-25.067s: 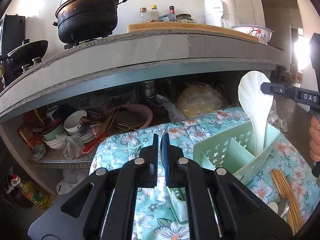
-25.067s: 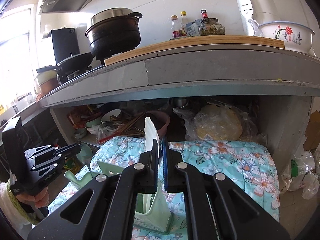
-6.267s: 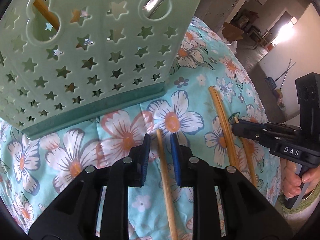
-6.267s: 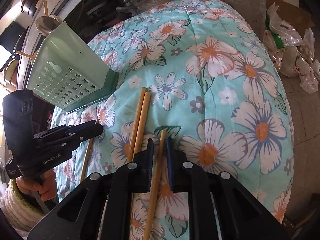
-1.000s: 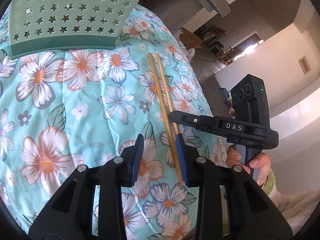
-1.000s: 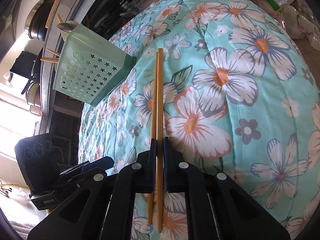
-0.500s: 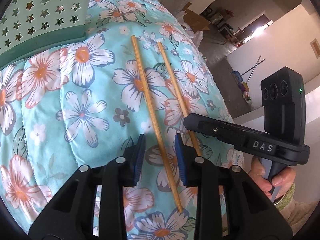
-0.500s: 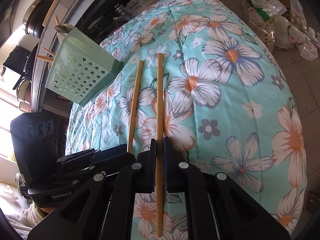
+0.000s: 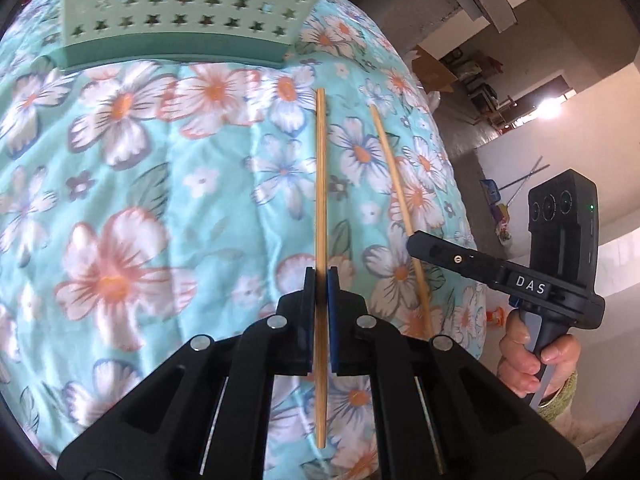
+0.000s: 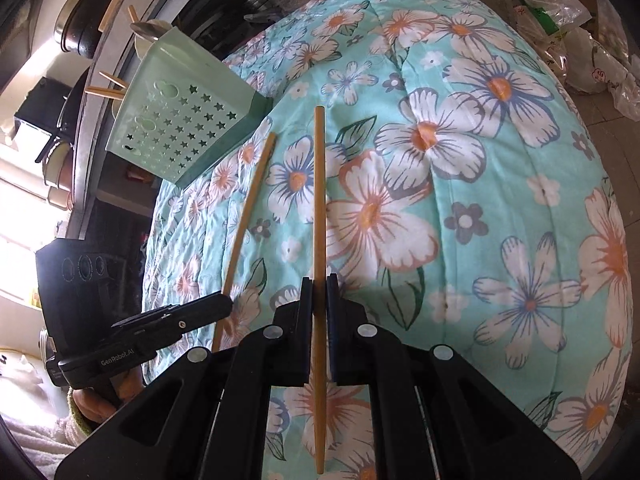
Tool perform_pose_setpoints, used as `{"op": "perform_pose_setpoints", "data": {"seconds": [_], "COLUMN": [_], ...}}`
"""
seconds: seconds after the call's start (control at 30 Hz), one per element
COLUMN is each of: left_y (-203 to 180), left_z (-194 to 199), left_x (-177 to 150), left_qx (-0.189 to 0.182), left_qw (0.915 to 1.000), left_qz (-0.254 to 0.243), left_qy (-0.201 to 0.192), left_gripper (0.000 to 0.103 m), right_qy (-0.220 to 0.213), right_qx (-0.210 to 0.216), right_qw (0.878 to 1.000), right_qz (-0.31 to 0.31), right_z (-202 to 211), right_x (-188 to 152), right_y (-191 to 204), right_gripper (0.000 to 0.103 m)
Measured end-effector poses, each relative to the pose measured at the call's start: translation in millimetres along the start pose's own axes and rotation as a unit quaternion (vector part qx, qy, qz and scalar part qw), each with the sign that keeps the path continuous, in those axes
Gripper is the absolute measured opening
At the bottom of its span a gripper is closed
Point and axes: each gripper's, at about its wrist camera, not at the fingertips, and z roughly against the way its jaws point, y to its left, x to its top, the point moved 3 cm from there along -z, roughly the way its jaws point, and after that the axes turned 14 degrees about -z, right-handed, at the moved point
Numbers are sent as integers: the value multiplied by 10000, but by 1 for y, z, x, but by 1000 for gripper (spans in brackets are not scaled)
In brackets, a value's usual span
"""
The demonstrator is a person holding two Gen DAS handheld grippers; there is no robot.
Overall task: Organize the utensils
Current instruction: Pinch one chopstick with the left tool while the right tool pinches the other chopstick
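Each gripper pinches one wooden chopstick above the flowered quilt (image 9: 168, 208); the left gripper (image 9: 320, 280) has its two fingers pressed against the sides of the first chopstick (image 9: 320, 184), which runs straight forward between them, with its far end pointing toward the green holder (image 9: 188, 4) and its near end passing back under the gripper body; in the left wrist view the holder is a pale green plastic basket with star-shaped holes, standing on the quilt at the top of the picture, and the chopstick end is near its lower right corner but apart from it.

The right gripper (image 10: 319, 280) grips the second chopstick (image 10: 319, 184) in the same way, its fingers closed on the stick near the middle of its length; in the left wrist view this second stick lies to the right of the first, slanted, and the black fingers of the right gripper cover its lower part; a hand (image 9: 536, 364) holds the handle of that gripper at the right edge.

In the right wrist view the left gripper appears at the lower left with the first chopstick going up from its tips toward the holder; several utensil handles stick out of the holder's top; a dark pot (image 10: 86, 12) stands on the counter behind.
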Motion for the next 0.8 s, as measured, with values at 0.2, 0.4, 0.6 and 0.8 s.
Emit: {"op": "perform_pose_setpoints", "data": {"seconds": [0.2, 0.4, 0.6, 0.8], "left_y": [22, 25, 21, 24], "left_z": [19, 27, 3, -23], "left_x": [-10, 16, 61, 86], "left_qx": [335, 320, 424, 646], "left_qw": [9994, 9992, 9976, 9948], "left_qz": [23, -234, -545, -725], "left_qy": [17, -89, 63, 300], "left_gripper": [6, 15, 16, 16], "right_qy": [-30, -204, -311, -289], "right_qx": [-509, -749, -931, -1031], "right_qw": [9979, 9942, 9904, 9877], "right_qz": [407, 740, 978, 1138], "right_z": [-2, 1, -8, -27], "right_x": [3, 30, 59, 77], "right_y": [12, 30, 47, 58], "right_gripper": [8, 22, 22, 22]}}
